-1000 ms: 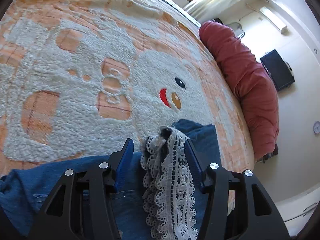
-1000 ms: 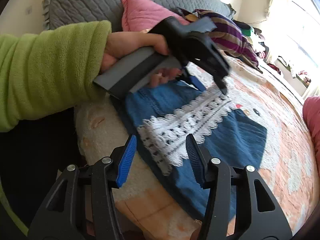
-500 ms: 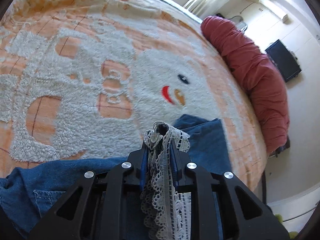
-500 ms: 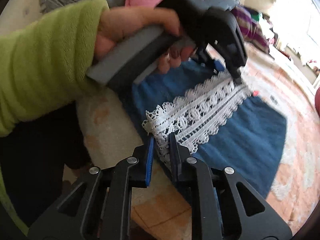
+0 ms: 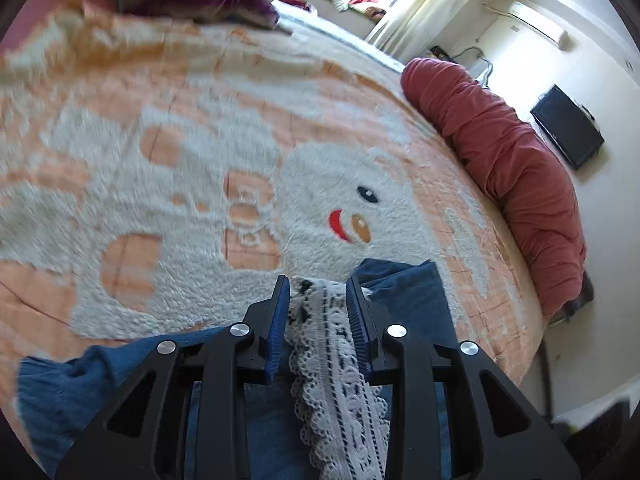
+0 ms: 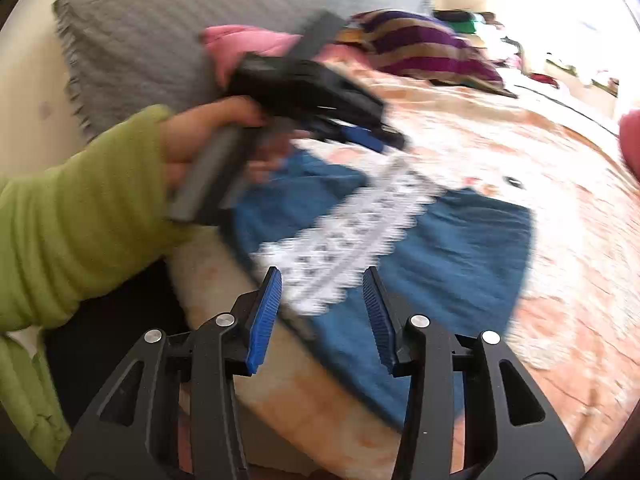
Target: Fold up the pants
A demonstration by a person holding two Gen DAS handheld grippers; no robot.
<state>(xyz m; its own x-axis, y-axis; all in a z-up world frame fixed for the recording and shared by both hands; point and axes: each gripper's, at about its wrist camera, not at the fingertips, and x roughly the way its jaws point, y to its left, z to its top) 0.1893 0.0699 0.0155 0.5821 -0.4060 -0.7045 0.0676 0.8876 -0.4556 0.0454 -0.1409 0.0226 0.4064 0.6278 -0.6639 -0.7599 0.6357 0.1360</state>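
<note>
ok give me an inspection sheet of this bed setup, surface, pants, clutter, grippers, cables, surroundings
Surface: fleece snowman blanket, orange and white, covering the bed.
Job's things: blue pants lying flat near the bed's edge; lace trim running across them.
Clutter: striped cloth, pink cushion, grey pillow, red bolster.
Grippers: left gripper open, lace between its fingers; right gripper open above the lace's end.
Cables: a wall cable by the window.
Surroundings: bright window, black screen on wall.

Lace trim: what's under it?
Blue denim pants lie directly under the lace trim, spread on the orange-and-white blanket. Whatever is beneath the denim is covered.
</note>
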